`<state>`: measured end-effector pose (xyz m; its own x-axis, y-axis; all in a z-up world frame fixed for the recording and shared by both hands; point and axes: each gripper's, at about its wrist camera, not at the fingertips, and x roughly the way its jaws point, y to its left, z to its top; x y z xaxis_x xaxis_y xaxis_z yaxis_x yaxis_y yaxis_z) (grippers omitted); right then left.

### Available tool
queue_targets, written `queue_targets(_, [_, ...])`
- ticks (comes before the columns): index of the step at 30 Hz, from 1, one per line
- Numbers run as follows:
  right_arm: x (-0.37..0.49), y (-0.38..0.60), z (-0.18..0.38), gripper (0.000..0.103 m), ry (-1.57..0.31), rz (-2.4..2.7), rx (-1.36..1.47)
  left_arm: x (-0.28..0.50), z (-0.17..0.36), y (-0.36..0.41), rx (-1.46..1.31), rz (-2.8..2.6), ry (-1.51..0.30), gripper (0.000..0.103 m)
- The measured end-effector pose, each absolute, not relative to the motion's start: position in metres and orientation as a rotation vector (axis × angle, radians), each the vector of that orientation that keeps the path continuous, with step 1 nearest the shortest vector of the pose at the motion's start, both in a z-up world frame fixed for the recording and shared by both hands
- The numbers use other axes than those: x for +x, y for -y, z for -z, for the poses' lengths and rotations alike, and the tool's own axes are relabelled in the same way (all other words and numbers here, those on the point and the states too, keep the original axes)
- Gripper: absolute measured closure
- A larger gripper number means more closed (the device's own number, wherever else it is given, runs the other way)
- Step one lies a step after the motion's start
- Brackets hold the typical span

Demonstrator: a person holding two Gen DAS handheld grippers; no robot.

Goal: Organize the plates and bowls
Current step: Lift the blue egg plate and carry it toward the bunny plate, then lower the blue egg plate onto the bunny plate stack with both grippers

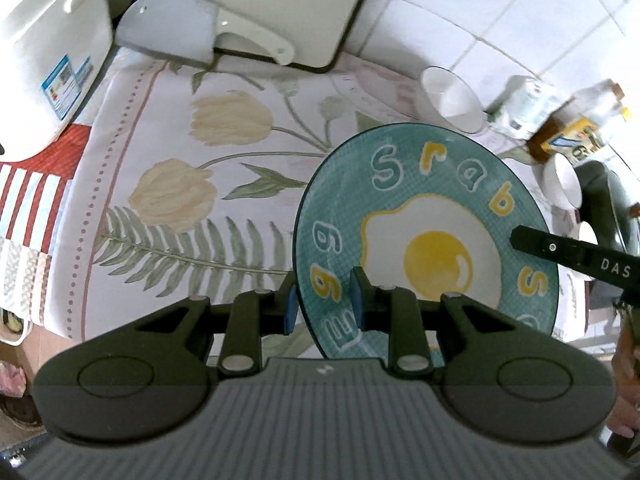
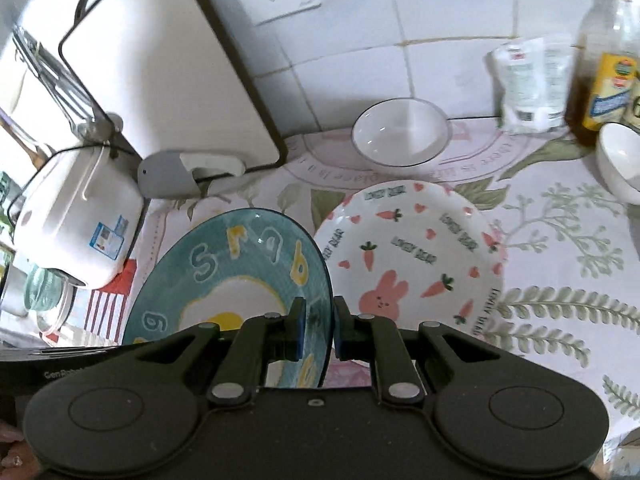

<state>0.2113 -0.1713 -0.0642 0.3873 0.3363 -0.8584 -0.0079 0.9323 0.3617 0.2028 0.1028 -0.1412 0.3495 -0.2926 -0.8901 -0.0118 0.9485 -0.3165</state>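
Note:
A teal plate (image 1: 432,208) with a fried-egg picture is held up, tilted above the table. My left gripper (image 1: 325,304) is shut on its left rim. My right gripper (image 2: 318,330) is shut on the opposite rim of the same plate (image 2: 240,264); one of its fingers (image 1: 560,252) shows in the left wrist view. A white plate (image 2: 412,248) with a pink rabbit and carrots lies flat on the cloth, right of the teal plate. A white bowl (image 2: 400,132) stands behind it. A second white bowl (image 2: 618,164) stands at the far right.
A floral tablecloth (image 1: 200,184) covers the table. A white cutting board (image 2: 160,68) leans on the tiled wall in a grey holder (image 2: 168,176). A white appliance (image 2: 76,220) stands at the left. A clear jar (image 2: 528,84) and a bottle (image 2: 608,60) stand at the back right.

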Motion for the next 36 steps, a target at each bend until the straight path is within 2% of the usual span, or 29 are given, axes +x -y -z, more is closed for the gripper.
queue_targets(11, [0.181,0.219,0.059,0.085,-1.123,-0.131,0.405,0.217,0.135,-0.054,-0.203,0.29,-1.191,0.079])
queue_targets(22, [0.181,0.252,0.088,0.085,-1.15,-0.057,0.433,0.251,0.173,-0.016,-0.16,0.38,-1.21,0.079])
queue_targets(36, [0.205,0.252,0.138,0.085,-1.229,-0.018,0.444,0.29,0.221,-0.004,-0.11,0.377,-1.285,0.079])
